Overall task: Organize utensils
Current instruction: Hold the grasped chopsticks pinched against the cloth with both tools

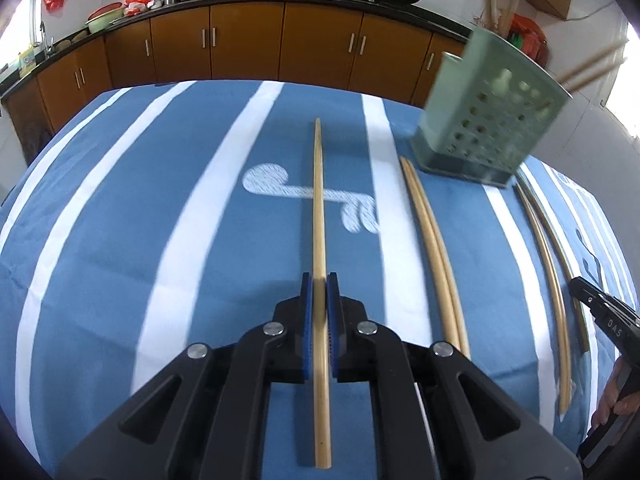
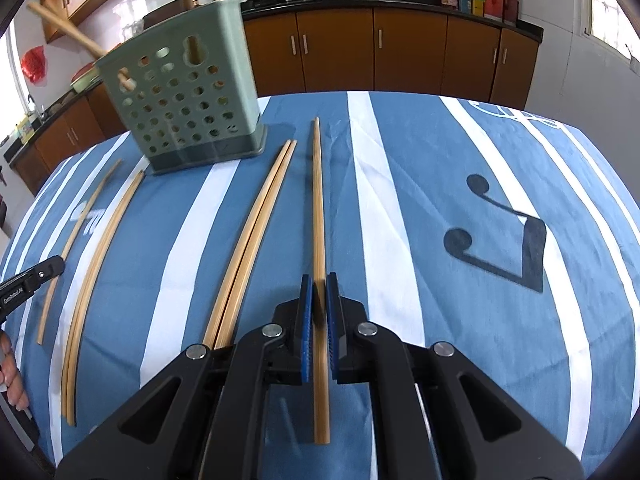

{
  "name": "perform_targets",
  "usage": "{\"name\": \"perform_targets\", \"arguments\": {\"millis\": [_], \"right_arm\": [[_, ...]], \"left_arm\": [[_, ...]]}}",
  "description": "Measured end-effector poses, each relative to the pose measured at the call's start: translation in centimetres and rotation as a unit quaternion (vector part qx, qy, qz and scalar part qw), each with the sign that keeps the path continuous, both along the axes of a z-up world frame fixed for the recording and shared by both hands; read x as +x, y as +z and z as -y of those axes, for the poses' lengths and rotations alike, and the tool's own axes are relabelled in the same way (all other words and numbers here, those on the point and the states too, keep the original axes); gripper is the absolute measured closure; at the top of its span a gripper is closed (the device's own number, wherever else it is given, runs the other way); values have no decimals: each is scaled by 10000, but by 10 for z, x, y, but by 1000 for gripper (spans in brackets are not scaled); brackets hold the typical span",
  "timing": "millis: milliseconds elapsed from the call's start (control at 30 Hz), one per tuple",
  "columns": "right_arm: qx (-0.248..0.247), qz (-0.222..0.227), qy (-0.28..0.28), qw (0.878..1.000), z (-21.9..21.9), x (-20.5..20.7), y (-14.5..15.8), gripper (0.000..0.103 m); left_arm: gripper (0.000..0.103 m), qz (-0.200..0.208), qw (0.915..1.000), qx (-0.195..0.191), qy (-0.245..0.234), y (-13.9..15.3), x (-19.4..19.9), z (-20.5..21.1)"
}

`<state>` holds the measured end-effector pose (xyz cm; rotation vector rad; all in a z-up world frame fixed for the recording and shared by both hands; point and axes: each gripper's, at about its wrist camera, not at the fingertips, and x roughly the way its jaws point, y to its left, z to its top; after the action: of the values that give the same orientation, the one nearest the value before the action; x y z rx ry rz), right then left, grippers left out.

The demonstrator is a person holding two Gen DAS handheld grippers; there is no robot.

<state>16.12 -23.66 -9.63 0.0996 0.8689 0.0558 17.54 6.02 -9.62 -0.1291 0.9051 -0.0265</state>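
A green perforated utensil holder (image 1: 486, 120) stands on the blue striped tablecloth, with several wooden utensils sticking out of its top; it also shows in the right wrist view (image 2: 188, 104). My left gripper (image 1: 319, 286) is shut on a single chopstick (image 1: 319, 200) that points forward. My right gripper (image 2: 319, 286) is shut on another chopstick (image 2: 318, 200). A pair of chopsticks (image 1: 434, 248) lies to the right of the left gripper. Another pair (image 2: 256, 236) lies just left of the right gripper. The right gripper's tip (image 1: 600, 312) shows at the left view's right edge.
More chopsticks lie by the holder (image 1: 548, 280), (image 2: 92, 272). The tablecloth (image 2: 500, 184) has white stripes and a black music note (image 2: 504, 232). Brown kitchen cabinets (image 1: 248, 40) with woks on the counter stand behind the table. The left gripper's tip (image 2: 32, 276) shows at the right view's left edge.
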Motion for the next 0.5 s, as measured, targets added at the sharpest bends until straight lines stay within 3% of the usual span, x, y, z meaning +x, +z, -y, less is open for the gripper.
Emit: {"name": "perform_targets", "arguments": {"millis": [367,500], "right_arm": [[-75,55,41,9999,-1,2,0,95],[-106,55,40,9999,-2,2,0,95]], "left_arm": [[93,101,9996,210,-139,-1,-5,-4],[93,100,9999,98,-87,-1,-6,-7]]}}
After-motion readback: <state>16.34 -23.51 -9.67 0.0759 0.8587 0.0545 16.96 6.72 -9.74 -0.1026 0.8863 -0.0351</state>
